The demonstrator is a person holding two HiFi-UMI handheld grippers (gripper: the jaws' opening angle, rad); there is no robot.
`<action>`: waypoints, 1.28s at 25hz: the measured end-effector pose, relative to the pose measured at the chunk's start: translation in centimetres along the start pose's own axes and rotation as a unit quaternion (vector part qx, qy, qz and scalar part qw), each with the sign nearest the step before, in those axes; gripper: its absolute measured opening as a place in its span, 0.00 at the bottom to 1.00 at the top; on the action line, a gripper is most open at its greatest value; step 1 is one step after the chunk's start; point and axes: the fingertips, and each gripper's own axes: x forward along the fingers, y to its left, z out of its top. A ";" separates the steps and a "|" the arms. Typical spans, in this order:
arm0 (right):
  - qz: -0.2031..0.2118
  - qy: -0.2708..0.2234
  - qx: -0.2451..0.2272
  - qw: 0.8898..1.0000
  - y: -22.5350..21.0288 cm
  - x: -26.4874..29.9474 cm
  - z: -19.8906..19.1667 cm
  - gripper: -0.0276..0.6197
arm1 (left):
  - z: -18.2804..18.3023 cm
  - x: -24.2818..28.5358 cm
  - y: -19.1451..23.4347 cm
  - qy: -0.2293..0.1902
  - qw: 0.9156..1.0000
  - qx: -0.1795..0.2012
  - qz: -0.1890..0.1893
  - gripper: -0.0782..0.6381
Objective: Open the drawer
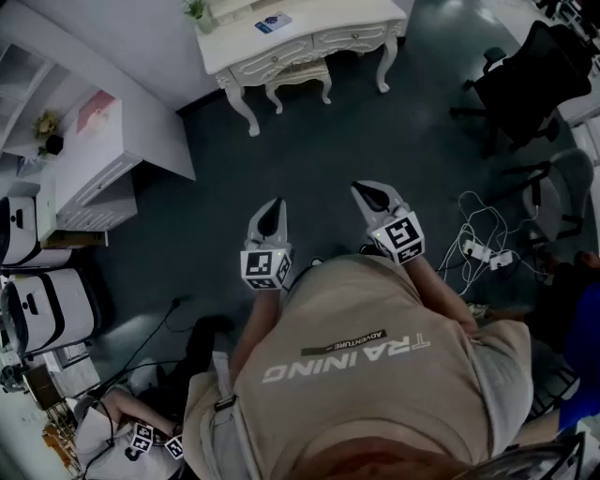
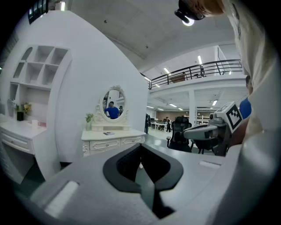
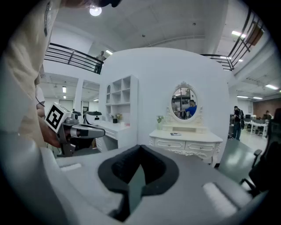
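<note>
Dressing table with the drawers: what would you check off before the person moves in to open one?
1. Drawers closed: ok. Both drawers sit flush in the dressing table.
2. Left gripper empty: ok, jaws together on nothing.
3. Right gripper empty: ok, likewise.
4. Jaws ready to take a knob: not ok, both are shut.
5. Table within reach: not ok, a stretch of floor lies between it and the grippers.
6. Way ahead free: ok, nothing shows on that stretch; the cables lie off to the right.
</note>
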 end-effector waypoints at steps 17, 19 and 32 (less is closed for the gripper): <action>0.007 -0.005 0.019 1.000 -11.4 11.3 0.8 0.05 | 1.7 13.2 6.6 0.022 0.999 0.003 0.025 0.12; 0.023 -0.003 0.019 1.000 -13.4 12.2 0.6 0.05 | 2.4 15.4 6.1 0.024 0.999 0.007 0.027 0.12; 0.097 0.048 0.056 0.993 -21.1 20.2 -4.3 0.05 | 1.9 26.9 8.1 0.064 0.996 -0.015 0.060 0.12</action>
